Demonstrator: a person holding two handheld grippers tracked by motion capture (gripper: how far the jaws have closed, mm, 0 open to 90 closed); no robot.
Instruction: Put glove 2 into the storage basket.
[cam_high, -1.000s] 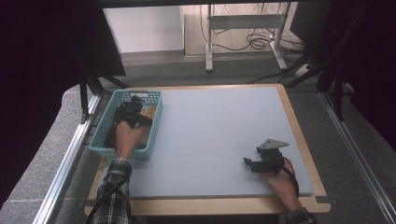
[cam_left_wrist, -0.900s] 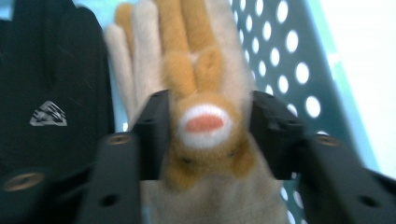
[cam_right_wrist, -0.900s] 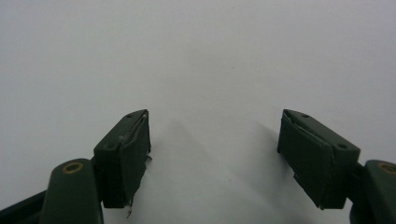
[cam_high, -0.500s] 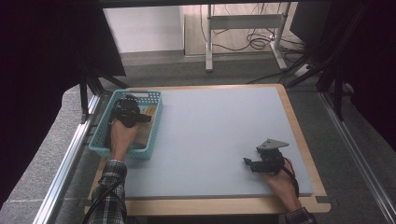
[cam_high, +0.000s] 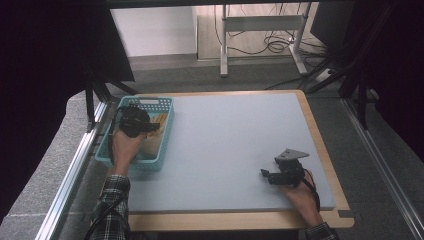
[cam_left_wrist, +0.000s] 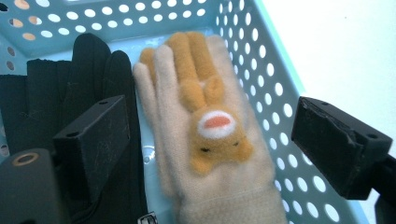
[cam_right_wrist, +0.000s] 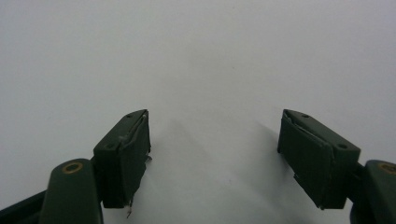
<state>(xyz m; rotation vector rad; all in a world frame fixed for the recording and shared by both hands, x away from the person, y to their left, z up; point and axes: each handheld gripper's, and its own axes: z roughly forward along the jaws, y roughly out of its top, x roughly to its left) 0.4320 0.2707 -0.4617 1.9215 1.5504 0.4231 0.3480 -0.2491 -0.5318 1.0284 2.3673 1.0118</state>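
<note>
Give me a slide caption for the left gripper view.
Open left gripper poised over a cream bunny glove beside a black glove in a blue basket.

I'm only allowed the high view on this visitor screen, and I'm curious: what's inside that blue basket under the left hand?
Observer: A cream glove with an orange plush animal sewn on its back.
Operator: Anything else in there?
Observer: A black glove lies beside it.
Operator: Has the left gripper grabbed one?
Observer: No, the left gripper is open above the cream glove, a jaw to either side.
</note>
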